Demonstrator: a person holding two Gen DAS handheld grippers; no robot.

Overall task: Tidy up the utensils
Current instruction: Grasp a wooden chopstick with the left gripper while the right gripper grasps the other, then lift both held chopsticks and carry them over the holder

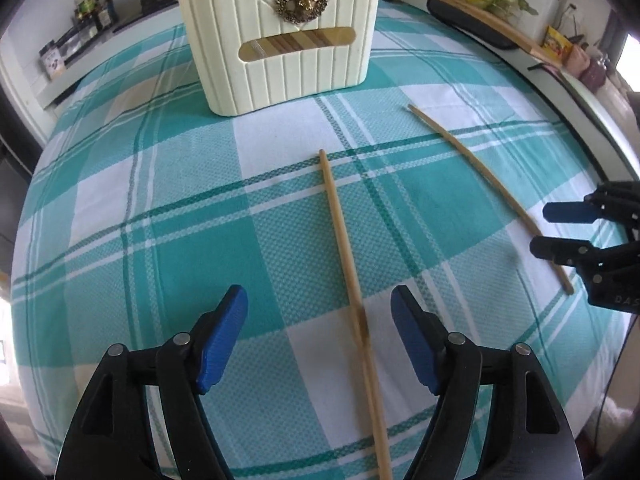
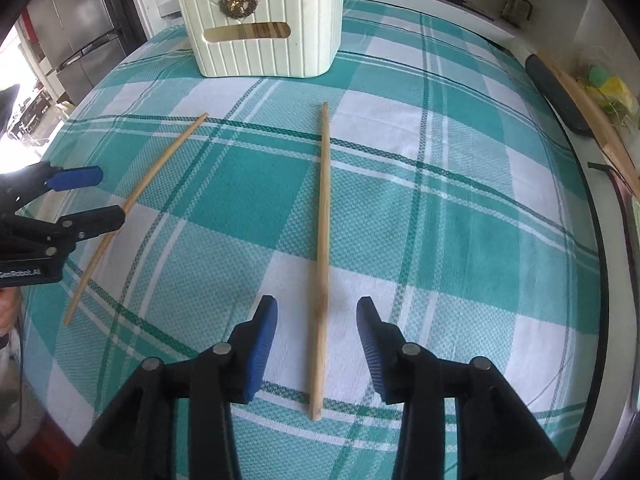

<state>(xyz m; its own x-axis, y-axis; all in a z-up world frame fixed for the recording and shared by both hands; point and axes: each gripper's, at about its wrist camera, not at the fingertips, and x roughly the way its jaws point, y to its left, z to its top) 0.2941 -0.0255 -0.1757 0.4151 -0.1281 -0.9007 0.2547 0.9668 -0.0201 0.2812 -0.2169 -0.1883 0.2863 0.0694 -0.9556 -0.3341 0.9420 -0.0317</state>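
Note:
Two wooden chopsticks lie flat on the teal checked tablecloth [image 1: 160, 220]. One chopstick [image 1: 340, 224] runs between the fingers of my left gripper [image 1: 319, 292], which is open with its blue pads well clear of the wood. The other chopstick [image 2: 323, 208] lies between the fingers of my right gripper [image 2: 317, 302], also open, with gaps on both sides. Each gripper shows in the other view: the right gripper [image 1: 543, 229] straddles its chopstick [image 1: 472, 160], and the left gripper [image 2: 109, 194] straddles its own [image 2: 156, 172]. A cream utensil holder [image 1: 280, 68] stands at the far side with chopsticks and a spoon in it.
A black oblong object with a wooden board [image 2: 556, 96] lies along the table's right edge. Jars stand on a shelf [image 1: 92, 12] at the far left. A steel fridge [image 2: 80, 40] stands beyond the table. A hand shows at the left edge of the right wrist view.

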